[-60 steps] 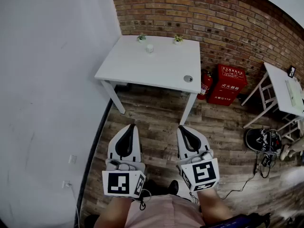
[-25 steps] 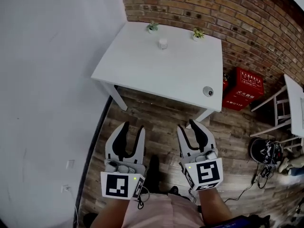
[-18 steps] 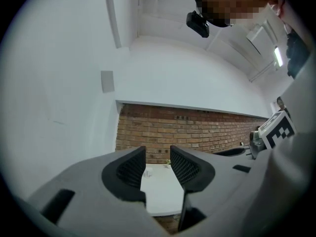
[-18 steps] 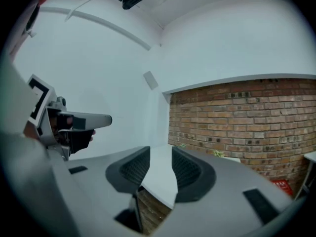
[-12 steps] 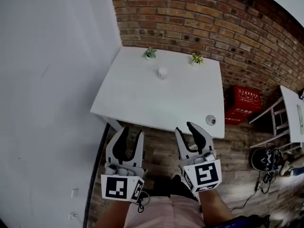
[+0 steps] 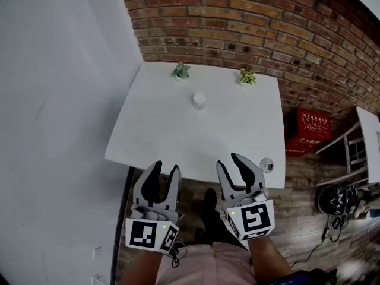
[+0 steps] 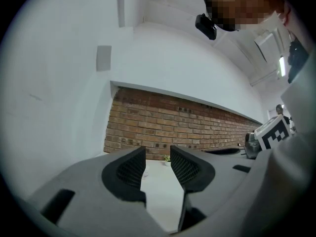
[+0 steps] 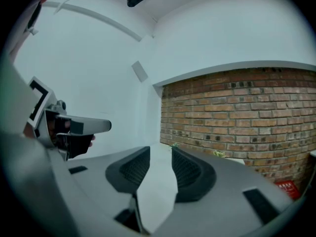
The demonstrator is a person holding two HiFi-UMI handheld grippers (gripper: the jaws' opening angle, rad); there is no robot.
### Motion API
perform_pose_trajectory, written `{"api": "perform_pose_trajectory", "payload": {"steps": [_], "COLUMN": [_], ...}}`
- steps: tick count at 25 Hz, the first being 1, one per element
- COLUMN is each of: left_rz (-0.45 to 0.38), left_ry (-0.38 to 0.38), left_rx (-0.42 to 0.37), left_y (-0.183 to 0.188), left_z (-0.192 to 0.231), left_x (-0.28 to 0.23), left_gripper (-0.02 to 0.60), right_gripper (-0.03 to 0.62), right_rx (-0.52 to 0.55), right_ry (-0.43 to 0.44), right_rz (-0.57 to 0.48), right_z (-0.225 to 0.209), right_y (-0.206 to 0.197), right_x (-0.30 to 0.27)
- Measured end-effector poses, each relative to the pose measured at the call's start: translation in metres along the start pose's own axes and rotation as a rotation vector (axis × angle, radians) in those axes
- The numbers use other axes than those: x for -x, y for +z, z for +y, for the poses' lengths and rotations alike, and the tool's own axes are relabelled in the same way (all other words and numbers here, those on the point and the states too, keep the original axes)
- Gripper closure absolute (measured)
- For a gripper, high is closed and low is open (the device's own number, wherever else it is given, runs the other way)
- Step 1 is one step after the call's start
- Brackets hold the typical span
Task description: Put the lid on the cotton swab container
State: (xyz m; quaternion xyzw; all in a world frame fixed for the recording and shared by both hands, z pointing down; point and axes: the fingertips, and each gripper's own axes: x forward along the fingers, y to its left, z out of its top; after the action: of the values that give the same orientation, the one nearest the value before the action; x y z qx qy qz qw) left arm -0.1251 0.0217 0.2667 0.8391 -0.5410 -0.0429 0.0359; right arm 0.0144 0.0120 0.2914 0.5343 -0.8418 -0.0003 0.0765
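Observation:
The cotton swab container [image 6: 199, 100], a small white cylinder, stands at the back middle of the white table [image 6: 154, 129]. A round grey lid [image 6: 266, 165] lies near the table's front right corner. My left gripper [image 6: 165, 168] hovers at the table's front edge, open and empty. My right gripper [image 6: 230, 162] is open too, with nothing between its fingers, just left of the lid. In the left gripper view the left gripper [image 7: 158, 157] points over the tabletop toward the brick wall. The right gripper [image 8: 160, 167] does the same in its own view.
Two small potted plants [image 6: 181, 71] [image 6: 247, 75] stand at the table's back edge, against the brick wall [image 6: 249, 22]. A white wall [image 6: 53, 100] runs along the left. A red box [image 6: 309, 126], a white chair [image 6: 356, 153] and a dark bag [image 6: 335, 198] are on the wooden floor at the right.
The table has come closer in the head view and both grippers now reach its front edge. Both pairs of jaws, together in the earliest frame, stand apart.

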Motion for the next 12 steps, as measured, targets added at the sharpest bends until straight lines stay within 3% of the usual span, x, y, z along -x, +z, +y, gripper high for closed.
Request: {"api": "perform_pose_trajectory", "payload": {"steps": [4, 12], "left_rz": [0.025, 0.013], "left_ry": [-0.016, 0.001], "left_rx": [0.058, 0.065], "left_y": [-0.012, 0.002], "left_z": [0.01, 0.037], "left_x": [-0.056, -0.152], "left_gripper": [0.426, 0.425], "right_gripper": [0.448, 0.441], "right_rx": [-0.031, -0.032], "right_ry": [0.036, 0.091], "right_rz": [0.024, 0.007], "right_z": [-0.024, -0.075], "right_y": [-0.002, 0.011], "right_x": [-0.047, -0.137]}}
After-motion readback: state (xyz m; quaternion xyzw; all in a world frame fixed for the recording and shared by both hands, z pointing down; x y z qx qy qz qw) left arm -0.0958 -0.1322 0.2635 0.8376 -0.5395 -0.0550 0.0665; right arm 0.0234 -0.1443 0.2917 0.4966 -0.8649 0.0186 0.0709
